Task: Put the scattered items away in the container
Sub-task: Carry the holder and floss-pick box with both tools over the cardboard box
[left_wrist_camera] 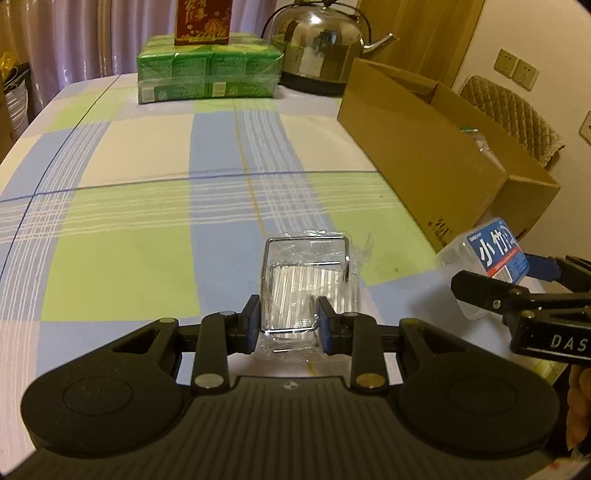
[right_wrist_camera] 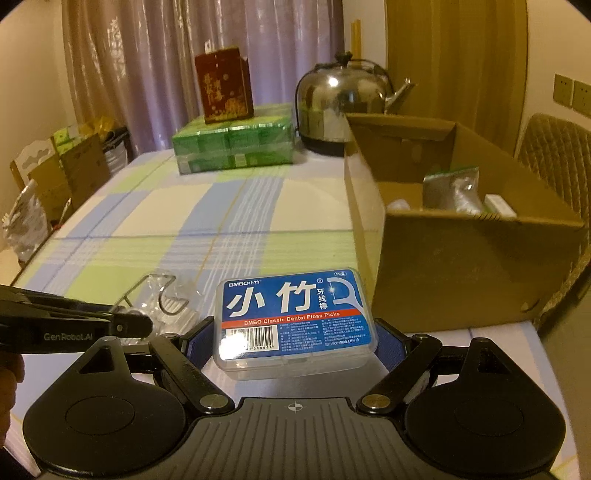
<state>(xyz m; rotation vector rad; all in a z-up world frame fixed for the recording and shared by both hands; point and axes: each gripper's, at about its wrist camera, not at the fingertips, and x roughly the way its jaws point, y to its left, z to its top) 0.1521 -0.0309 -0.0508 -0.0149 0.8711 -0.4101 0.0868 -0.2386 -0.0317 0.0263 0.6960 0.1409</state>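
A clear plastic-wrapped packet with a metal wire frame (left_wrist_camera: 306,284) lies on the checked tablecloth. My left gripper (left_wrist_camera: 289,321) is shut on its near end, a blue pad pressing on each side. The same packet (right_wrist_camera: 162,302) shows in the right wrist view, partly behind the left gripper (right_wrist_camera: 125,326). The right gripper (right_wrist_camera: 295,341) is shut on a clear dental floss box with a blue label (right_wrist_camera: 295,317). In the left wrist view that floss box (left_wrist_camera: 495,254) sits tilted in the right gripper (left_wrist_camera: 517,277), near the corner of the open cardboard box (left_wrist_camera: 424,155).
The cardboard box (right_wrist_camera: 461,266) stands at the table's right and holds a silver-green pouch (right_wrist_camera: 450,188) and white items. At the back are a green wrapped pack (left_wrist_camera: 207,72) with a red carton (left_wrist_camera: 203,20) on it and a steel kettle (left_wrist_camera: 317,44). A padded chair (left_wrist_camera: 517,114) stands behind the box.
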